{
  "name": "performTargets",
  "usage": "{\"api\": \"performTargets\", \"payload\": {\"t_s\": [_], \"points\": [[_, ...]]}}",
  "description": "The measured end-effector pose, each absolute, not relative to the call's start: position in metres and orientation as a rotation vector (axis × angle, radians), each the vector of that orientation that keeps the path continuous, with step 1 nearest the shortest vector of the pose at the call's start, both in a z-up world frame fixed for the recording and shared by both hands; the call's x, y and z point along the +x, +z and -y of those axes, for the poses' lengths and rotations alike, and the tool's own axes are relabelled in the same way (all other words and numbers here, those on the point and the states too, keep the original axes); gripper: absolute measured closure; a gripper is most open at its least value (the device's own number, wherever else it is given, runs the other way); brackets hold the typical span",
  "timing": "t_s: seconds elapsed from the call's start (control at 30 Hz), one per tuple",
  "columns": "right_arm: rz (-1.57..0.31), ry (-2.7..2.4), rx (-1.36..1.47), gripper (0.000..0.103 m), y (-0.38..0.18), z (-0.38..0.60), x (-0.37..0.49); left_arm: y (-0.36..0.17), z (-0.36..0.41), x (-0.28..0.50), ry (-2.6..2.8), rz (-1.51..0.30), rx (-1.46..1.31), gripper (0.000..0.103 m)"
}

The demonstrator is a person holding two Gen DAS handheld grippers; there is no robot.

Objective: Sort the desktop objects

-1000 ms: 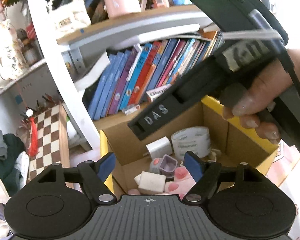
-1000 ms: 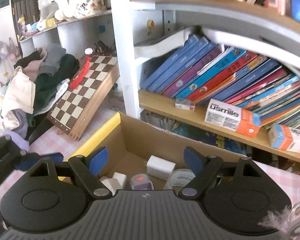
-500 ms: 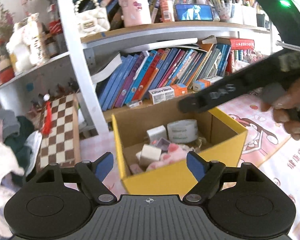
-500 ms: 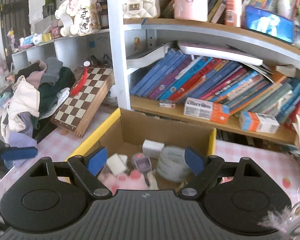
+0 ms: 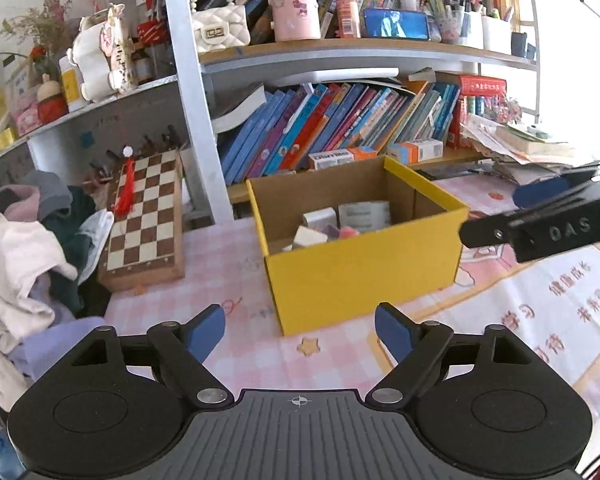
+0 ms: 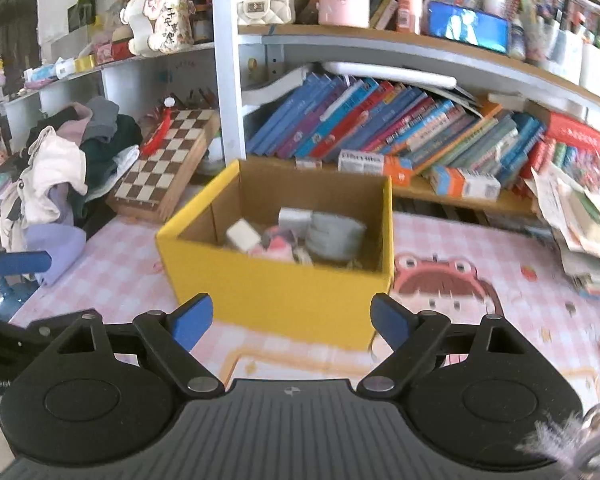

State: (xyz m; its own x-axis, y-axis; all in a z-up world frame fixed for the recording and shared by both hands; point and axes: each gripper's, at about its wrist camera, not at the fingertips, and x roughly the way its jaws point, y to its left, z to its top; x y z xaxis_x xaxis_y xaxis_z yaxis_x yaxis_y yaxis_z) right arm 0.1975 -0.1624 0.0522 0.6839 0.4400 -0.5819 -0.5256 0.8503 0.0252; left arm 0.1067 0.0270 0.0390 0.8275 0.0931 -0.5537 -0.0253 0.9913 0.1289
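A yellow cardboard box point(image 5: 360, 272) stands on the pink checked tablecloth, also in the right wrist view point(image 6: 276, 288). Inside lie a roll of tape point(image 6: 334, 234), white blocks point(image 5: 310, 234) and a pink soft item point(image 6: 278, 246). My left gripper point(image 5: 300, 330) is open and empty, in front of the box. My right gripper point(image 6: 290, 320) is open and empty, also in front of the box. The right gripper's body point(image 5: 548, 228) shows at the right of the left wrist view.
A chessboard box point(image 5: 146, 216) leans left of the yellow box. A pile of clothes point(image 5: 24, 248) lies at the far left. Bookshelves with leaning books point(image 5: 332, 128) stand behind. Stacked papers point(image 6: 584, 224) lie at the right.
Both grippers have pulled back and up from over the box. The box now shows whole, farther away. Both stay open and empty.
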Motion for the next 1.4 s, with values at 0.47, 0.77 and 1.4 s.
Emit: {"api": "performTargets", "payload": {"t_s": [0.47,0.77,1.4], "points": [[-0.701,0.412,-0.091,0.014,0.011,0.170,0.118,0.018,-0.028,0.062,0.061,-0.657,0.079,0.016],[-0.748,0.380,-0.116,0.006,-0.005,0.164,0.093,0.003,-0.023,0.049,0.035,-0.715,0.099,0.015],[-0.787,0.378,-0.145,0.002,-0.012,0.155,0.084,-0.007,-0.027,0.038,0.042,-0.765,0.088,0.005]]}}
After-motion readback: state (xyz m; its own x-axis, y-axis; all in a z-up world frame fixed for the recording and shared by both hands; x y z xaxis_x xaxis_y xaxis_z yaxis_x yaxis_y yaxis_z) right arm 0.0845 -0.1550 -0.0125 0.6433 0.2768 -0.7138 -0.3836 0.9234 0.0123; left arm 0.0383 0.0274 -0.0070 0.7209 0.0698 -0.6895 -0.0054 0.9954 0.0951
